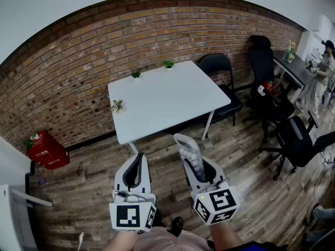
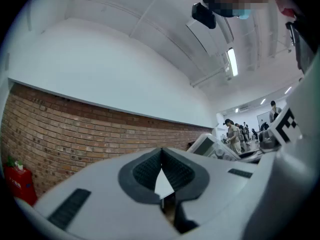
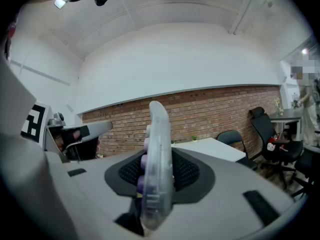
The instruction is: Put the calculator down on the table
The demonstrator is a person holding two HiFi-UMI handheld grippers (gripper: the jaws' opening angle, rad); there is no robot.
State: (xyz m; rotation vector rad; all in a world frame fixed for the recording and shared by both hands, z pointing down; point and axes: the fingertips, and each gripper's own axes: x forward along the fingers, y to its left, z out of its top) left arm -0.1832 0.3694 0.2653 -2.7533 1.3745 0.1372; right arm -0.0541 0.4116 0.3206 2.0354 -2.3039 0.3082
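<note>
Calculator (image 3: 158, 134) clamped in R tool (image 3: 159, 173), off table (image 1: 162, 101).

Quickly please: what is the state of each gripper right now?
Left gripper: closed, holding nothing.
Right gripper: closed on the calculator, which stands on edge between the jaws.

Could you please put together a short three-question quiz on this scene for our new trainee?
1. Which gripper holds the calculator? A) left B) right C) neither
2. True or false: the calculator already lies on the white table.
3. How many small plants stand on the table?

Key: 1. B, the right gripper, whose jaws clamp it edge-on. 2. False. 3. Three.
</note>
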